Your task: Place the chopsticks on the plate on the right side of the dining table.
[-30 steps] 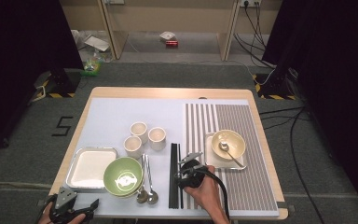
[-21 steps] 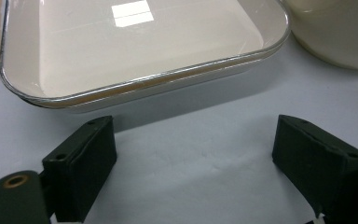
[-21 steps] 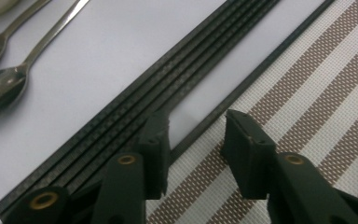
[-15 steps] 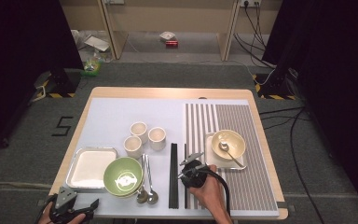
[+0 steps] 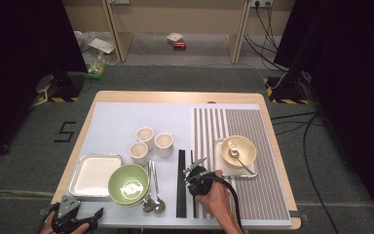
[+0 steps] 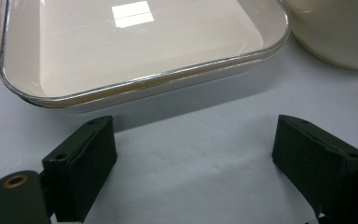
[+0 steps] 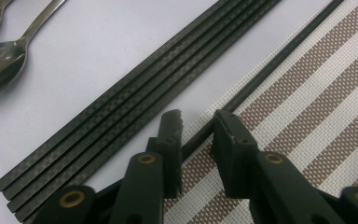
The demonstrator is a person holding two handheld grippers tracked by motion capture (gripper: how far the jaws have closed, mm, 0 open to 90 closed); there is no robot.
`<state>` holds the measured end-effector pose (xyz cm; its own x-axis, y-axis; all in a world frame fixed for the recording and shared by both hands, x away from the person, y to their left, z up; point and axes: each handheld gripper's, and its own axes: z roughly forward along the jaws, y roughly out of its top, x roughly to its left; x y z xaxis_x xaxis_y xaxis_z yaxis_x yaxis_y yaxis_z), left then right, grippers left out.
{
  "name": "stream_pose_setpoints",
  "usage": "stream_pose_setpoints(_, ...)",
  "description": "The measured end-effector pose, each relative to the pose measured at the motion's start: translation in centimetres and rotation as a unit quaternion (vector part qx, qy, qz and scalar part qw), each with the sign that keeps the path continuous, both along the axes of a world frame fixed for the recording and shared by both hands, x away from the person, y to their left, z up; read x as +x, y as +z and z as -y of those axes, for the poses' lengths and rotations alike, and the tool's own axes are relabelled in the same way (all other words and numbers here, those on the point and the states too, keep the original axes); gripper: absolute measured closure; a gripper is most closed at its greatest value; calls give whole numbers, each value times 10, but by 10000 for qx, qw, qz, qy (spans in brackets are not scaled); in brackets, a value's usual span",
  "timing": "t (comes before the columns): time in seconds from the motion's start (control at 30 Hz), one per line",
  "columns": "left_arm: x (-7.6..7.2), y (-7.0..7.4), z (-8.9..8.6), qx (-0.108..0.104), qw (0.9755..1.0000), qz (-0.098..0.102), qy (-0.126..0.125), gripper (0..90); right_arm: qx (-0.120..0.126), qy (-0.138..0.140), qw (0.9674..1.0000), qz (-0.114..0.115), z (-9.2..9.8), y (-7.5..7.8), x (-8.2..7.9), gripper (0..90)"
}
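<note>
On the striped mat (image 7: 307,107) my right gripper (image 7: 198,126), just narrowing, straddles 1 thin, stiff, slippery black chopstick (image 7: 270,65) without clamping it; I'd pinch mid-shaft, while my left gripper (image 6: 196,154) gapes empty.

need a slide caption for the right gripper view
Right gripper straddling a single black chopstick at the striped mat's edge, beside a bundle of chopsticks.

R gripper (image 5: 193,168) low over table, forearm entering from bottom edge, jaws pointing away from person. Jaws just been closing, now narrow gap w/ single chopstick (image 7: 261,74) between them. L gripper (image 5: 73,219) at near-left table edge, jaws wide apart, nothing between.
</note>
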<state>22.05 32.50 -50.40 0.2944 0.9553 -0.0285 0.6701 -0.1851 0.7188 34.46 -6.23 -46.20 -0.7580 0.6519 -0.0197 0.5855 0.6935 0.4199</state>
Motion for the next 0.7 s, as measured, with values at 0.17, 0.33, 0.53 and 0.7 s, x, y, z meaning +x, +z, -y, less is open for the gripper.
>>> stream_pose_setpoints(0.17,0,0,0,-18,10000,22,11,123,-4,43,10000,-61,3,2,3,790)
stream_pose_setpoints(0.33,0,0,0,-11,10000,15,10,122,-48,74,9999,-110,10,5,2,811)
stream_pose_setpoints(0.53,0,0,0,-19,10000,19,10,122,-47,-133,9996,-233,10,2,2,739)
stream_pose_setpoints(0.7,0,0,0,-17,10000,19,8,123,-152,-106,9991,-372,13,5,5,795)
